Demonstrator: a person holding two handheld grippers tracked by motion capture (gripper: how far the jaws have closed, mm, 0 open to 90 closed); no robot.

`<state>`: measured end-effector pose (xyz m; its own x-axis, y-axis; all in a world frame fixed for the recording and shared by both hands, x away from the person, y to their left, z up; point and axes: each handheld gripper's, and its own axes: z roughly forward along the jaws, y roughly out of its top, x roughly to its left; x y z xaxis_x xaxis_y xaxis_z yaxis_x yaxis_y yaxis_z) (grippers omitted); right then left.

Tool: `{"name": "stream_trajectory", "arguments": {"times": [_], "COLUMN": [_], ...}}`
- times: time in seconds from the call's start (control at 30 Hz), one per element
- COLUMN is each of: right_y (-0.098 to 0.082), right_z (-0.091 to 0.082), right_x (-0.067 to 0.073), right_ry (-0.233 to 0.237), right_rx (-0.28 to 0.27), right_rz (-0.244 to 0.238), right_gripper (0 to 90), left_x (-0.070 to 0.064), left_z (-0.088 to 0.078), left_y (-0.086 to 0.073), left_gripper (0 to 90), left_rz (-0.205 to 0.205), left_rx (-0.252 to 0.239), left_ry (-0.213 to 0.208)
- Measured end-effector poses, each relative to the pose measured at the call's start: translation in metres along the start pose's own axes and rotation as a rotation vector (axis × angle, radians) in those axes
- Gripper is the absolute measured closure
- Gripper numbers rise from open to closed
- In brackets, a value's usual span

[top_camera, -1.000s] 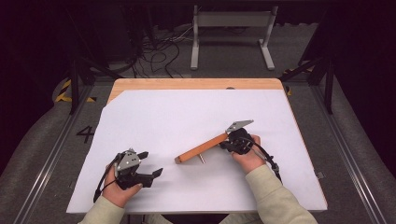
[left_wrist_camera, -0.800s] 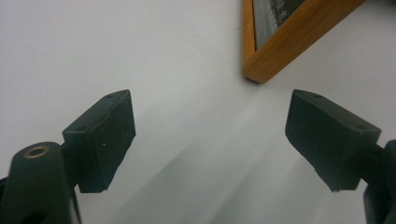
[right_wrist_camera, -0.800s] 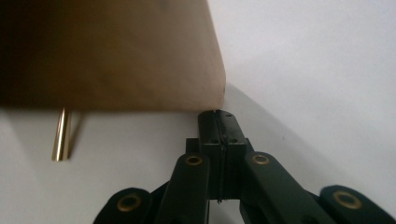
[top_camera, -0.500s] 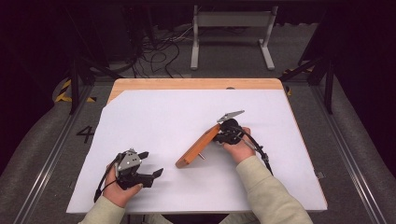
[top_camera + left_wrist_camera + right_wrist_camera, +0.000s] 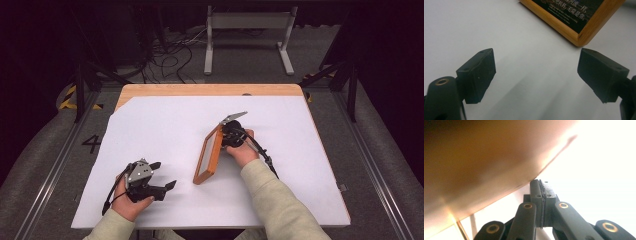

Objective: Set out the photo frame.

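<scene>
While it leans on edge: the orange wooden picture frame (image 5: 209,155) stands tilted on the white table sheet (image 5: 165,125), near the middle, its dark printed front toward the left gripper
Right gripper (image 5: 229,136): at the frame's upper back, jaws pressed fully together; whether they pinch anything, I cannot tell
Left gripper (image 5: 162,175): resting on the sheet, well apart from the frame, jaws spread wide around nothing

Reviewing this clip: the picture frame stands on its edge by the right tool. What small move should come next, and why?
Probably keep tilting the wooden picture frame until it stands steady. The right tool is shut at its back, the frame stands on one edge on the white table cover, and the left tool waits open nearby.
</scene>
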<state>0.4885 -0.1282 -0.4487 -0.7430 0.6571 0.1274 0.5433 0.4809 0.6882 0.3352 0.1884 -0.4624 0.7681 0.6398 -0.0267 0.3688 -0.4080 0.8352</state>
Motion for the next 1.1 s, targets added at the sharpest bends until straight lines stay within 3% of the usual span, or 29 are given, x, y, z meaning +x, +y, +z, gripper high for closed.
{"name": "stream_trajectory", "arguments": {"times": [0.23,0.43,0.53,0.63,0.83,1.03,1.1], "right_y": [0.001,0.001,0.001,0.0,-0.001,0.001,0.002], "right_z": [0.006,0.005,0.0,-0.009,-0.035,-0.064,-0.073], "right_x": [0.005,0.006,0.007,0.006,0.005,0.009,0.011], "right_ry": [0.065,0.074,0.036,-0.037,-0.087,-0.11,-0.083], "right_rx": [-0.021,-0.021,-0.012,0.028,0.033,0.039,0.045], "right_rz": [-0.053,-0.069,-0.098,-0.093,-0.094,-0.115,-0.102], "right_gripper": [90.0,85.2,83.2,81.4,78.4,75.1,73.4], "left_x": [0.0,0.0,0.001,0.001,0.006,0.007,0.008], "left_z": [0.001,0.001,0.0,0.0,-0.001,0.0,-0.001], "left_y": [0.0,0.0,0.0,0.0,0.001,0.003,0.003], "left_gripper": [15.5,15.4,15.3,15.4,15.7,15.8,15.8], "left_rz": [0.0,-0.004,0.002,-0.008,-0.022,-0.021,-0.019], "left_rx": [0.001,0.002,0.004,0.0,-0.01,-0.008,-0.009], "left_ry": [0.001,0.001,0.005,0.005,0.016,0.017,0.021]}}
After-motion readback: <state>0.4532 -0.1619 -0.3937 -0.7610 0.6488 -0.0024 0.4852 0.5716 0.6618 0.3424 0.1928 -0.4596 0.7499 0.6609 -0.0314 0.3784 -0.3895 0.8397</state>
